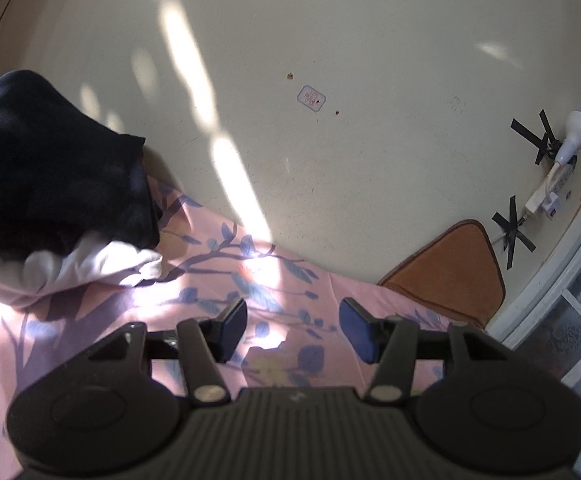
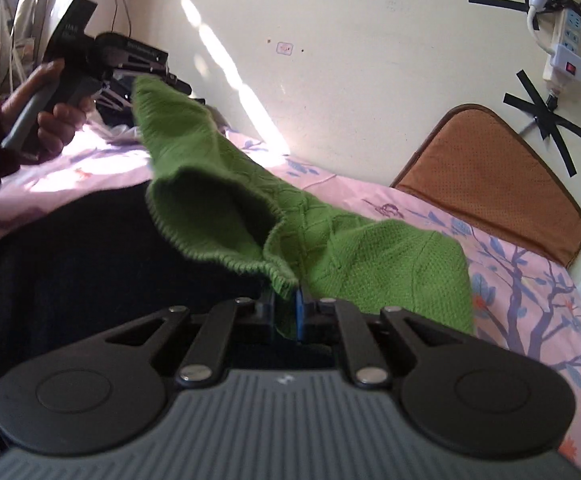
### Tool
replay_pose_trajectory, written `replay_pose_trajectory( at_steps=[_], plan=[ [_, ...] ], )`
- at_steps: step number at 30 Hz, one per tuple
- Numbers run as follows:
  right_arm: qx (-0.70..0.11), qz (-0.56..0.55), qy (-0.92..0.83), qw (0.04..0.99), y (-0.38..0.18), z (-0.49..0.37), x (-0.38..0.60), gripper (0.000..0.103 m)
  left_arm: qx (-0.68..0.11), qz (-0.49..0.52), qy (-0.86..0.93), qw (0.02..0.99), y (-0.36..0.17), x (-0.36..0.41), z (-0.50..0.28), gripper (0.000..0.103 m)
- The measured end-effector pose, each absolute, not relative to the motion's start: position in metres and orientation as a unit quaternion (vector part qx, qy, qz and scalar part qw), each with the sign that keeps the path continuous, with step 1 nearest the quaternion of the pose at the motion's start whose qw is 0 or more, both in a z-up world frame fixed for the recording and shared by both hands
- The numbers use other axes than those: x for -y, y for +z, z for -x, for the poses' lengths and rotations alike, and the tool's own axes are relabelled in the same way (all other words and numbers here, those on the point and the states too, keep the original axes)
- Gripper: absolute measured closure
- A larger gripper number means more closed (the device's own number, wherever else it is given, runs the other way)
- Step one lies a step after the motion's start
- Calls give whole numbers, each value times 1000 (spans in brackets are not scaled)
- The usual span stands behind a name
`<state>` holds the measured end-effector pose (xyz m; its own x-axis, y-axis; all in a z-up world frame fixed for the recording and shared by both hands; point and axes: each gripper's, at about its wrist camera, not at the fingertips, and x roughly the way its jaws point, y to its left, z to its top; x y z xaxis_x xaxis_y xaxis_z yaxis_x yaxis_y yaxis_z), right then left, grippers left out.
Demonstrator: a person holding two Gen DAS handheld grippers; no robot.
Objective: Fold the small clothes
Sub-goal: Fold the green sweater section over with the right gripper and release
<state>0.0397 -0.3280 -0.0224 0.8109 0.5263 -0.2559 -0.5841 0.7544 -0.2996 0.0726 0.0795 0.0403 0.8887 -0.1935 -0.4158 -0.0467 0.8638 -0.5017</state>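
Observation:
My right gripper [image 2: 286, 312] is shut on the ribbed hem of a green knitted garment [image 2: 250, 208], which hangs lifted above the pink flowered bedsheet [image 2: 530, 280]. The garment stretches up and left toward my left gripper [image 2: 170, 80], held in a hand at the far left; its fingertips are hidden behind the cloth. In the left wrist view my left gripper [image 1: 292, 326] is open and empty above the pink sheet [image 1: 194, 280]. No green cloth shows there.
A dark garment pile [image 1: 58, 168] lies on white cloth [image 1: 90, 264] at the left. A dark fabric [image 2: 70, 264] covers the bed in front of my right gripper. A brown cushion [image 2: 498, 184] leans on the cream wall; a power strip [image 2: 562, 48] is taped there.

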Motion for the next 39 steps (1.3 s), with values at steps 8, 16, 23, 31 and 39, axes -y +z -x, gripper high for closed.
replay_pose_trajectory(
  at_steps=[8,16,23,31,39],
  plan=[
    [-68,4,360,931,-5,-37,399,37,-309,265,-50,912,22,-67,-24,41],
    [-131,-147,253,947,-18,-110,435,53,-346,207,-103,909,21,-10,-30,57],
    [-126,-141,303,934,-5,-76,434,94,-337,198,-80,917,30,-19,-31,90],
    [-179,-40,230,956,-33,-72,430,73,-357,135,-51,923,20,-16,-23,64],
    [-94,-64,287,951,15,-86,412,74,-265,189,-65,943,67,-22,-10,64]
  ],
)
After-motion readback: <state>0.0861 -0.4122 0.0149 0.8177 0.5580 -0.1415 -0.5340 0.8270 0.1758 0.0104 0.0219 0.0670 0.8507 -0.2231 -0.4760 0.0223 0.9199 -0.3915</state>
